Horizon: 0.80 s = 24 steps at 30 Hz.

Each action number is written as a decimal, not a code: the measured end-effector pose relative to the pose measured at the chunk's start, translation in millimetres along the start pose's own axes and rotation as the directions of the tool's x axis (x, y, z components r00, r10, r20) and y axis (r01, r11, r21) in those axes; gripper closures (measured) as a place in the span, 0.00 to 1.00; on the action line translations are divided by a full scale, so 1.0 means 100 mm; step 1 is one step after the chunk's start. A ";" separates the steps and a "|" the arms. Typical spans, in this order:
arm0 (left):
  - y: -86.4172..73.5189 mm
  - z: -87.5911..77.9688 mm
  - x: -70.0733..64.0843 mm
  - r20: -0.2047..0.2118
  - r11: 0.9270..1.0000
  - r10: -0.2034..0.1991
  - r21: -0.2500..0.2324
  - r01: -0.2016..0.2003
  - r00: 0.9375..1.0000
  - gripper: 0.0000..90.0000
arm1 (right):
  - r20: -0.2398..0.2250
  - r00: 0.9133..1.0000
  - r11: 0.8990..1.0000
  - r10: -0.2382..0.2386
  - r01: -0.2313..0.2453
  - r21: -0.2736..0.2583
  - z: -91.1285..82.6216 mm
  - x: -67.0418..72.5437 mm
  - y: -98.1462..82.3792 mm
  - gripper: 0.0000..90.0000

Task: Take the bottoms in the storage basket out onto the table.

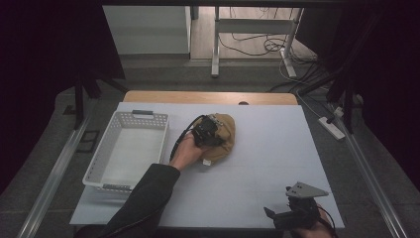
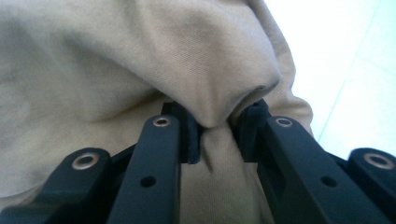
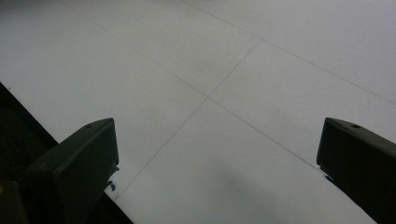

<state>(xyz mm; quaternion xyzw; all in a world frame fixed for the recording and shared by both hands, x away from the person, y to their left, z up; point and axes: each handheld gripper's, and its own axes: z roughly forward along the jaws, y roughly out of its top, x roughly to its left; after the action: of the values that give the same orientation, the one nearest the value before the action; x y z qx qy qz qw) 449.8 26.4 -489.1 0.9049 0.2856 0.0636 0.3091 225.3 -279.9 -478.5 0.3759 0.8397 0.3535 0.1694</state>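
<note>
A tan cloth (image 1: pixel 224 134) lies bunched on the white table top (image 1: pixel 267 163) near the middle. My left gripper (image 1: pixel 208 133) rests on it, held by a hand in a dark sleeve. In the left gripper view its black jaws pinch a fold of the tan cloth (image 2: pixel 140 60) between the pads (image 2: pixel 190 135), so the left gripper (image 2: pixel 217 133) is shut on the fabric. My right gripper (image 1: pixel 292 213) sits at the table's front right edge. In the right gripper view the right gripper (image 3: pixel 217 154) has its jaws wide apart over bare table with nothing between them.
A white perforated basket (image 1: pixel 104 166) stands on the left part of the table, beside the cloth. A wooden strip (image 1: pixel 208 97) runs along the far edge. Beyond it are desk legs and cables on the floor (image 1: pixel 267 44).
</note>
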 end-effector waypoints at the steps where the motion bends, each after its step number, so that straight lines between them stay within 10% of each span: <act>1: 0.00 0.02 0.00 -0.002 1.000 -0.004 0.000 0.004 1.000 0.83 | 0.000 1.000 1.000 0.000 0.000 0.000 0.00 0.00 0.00 0.00; 24: -0.12 0.26 0.04 -0.014 0.994 -0.104 0.021 0.105 0.994 0.68 | 0.000 1.000 1.000 -0.009 0.009 0.007 0.01 0.01 0.00 0.00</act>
<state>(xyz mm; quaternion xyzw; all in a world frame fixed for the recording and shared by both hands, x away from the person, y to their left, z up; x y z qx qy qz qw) 455.4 22.6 -517.5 0.8916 0.3352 0.0499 0.3003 225.1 -278.8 -478.9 0.3727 0.8425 0.3499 0.1698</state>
